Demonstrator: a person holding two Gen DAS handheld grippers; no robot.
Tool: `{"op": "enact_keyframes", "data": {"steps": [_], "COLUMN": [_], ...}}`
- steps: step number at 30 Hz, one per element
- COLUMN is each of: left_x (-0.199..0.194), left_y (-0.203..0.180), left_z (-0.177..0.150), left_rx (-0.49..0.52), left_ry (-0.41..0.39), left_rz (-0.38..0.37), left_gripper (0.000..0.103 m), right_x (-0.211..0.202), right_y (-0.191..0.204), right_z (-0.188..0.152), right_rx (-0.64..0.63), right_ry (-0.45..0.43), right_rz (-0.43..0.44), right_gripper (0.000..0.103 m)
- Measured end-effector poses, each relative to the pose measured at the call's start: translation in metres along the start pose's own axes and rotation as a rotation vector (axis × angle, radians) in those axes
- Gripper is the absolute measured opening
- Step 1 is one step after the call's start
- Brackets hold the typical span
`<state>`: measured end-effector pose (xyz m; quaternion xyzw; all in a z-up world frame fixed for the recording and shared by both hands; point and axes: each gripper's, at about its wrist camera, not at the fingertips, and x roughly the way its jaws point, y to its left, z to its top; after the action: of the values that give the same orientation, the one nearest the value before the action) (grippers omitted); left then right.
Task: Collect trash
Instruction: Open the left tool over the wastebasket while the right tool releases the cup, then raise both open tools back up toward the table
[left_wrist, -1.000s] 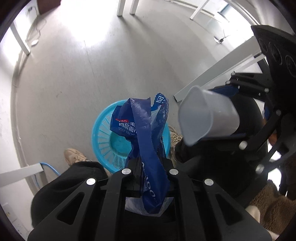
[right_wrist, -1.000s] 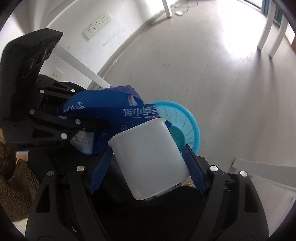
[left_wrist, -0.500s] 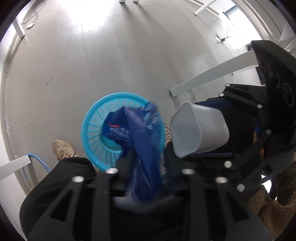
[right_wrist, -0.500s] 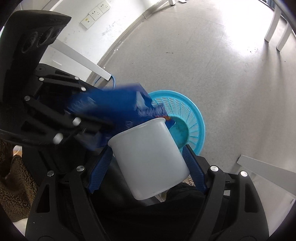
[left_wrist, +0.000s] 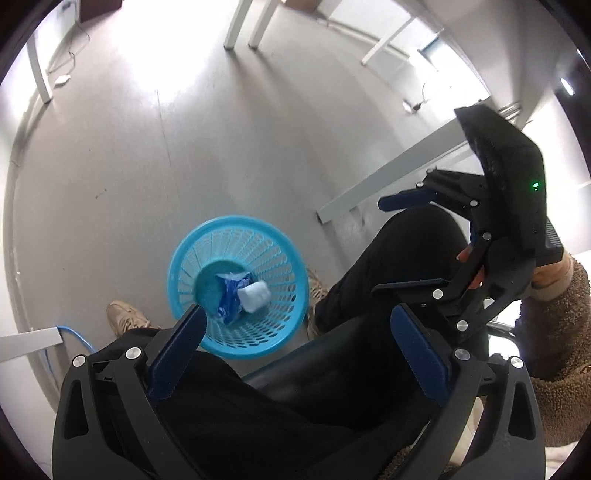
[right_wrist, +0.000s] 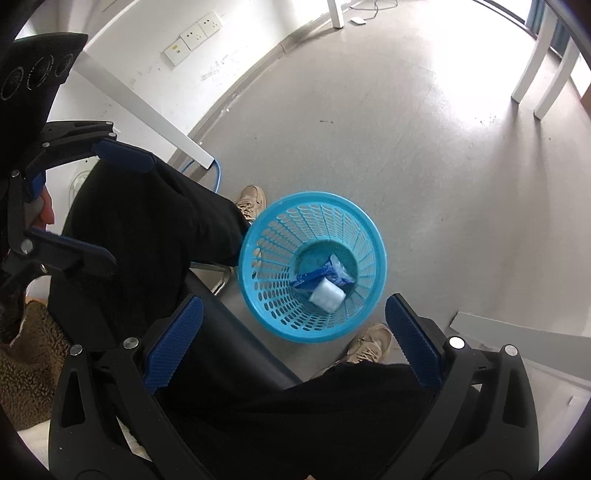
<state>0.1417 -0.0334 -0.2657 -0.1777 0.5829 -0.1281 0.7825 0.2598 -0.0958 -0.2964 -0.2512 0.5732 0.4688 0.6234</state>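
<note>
A light-blue mesh waste basket (left_wrist: 280, 258) stands on the floor between the person's feet; it also shows in the right wrist view (right_wrist: 280, 243). At its bottom lie a blue tissue wrapper (left_wrist: 229, 295) (right_wrist: 314, 275) and a white plastic cup (left_wrist: 254, 296) (right_wrist: 327, 294) on its side. My left gripper (left_wrist: 295, 332) is open and empty, high above the basket. My right gripper (right_wrist: 291, 332) is open and empty too, and shows at the right of the left wrist view (left_wrist: 402, 240).
The person's black-trousered legs (left_wrist: 388, 258) and beige shoes (right_wrist: 253, 201) flank the basket. A black chair seat (right_wrist: 236, 354) lies under the grippers. White table legs (left_wrist: 388, 177) (right_wrist: 147, 110) stand near, and a blue cable (right_wrist: 218, 173) runs on the grey floor.
The left gripper opened and dropped the blue wrapper; the right gripper opened and dropped the white cup. Both now lie in the basket.
</note>
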Motion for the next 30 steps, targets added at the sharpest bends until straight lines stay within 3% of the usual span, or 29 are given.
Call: {"op": "enact_keyframes", "data": {"steps": [17, 30], "left_x": [-0.075, -0.126], "left_y": [-0.028, -0.054], "left_z": [-0.028, -0.036], "left_rx": [0.11, 0.209], "left_ry": [-0.212, -0.356], "left_rz": [-0.042, -0.003], "left_gripper": [0.097, 0.097], "right_x": [-0.066, -0.128], "right_y": [0.039, 0.066], "right_z": [-0.022, -0.035], "right_rx": [-0.031, -0.058], "right_ry": [-0.151, -0.286], "right_rz": [-0.025, -0.065], "right_gripper": [0.095, 0.095]}}
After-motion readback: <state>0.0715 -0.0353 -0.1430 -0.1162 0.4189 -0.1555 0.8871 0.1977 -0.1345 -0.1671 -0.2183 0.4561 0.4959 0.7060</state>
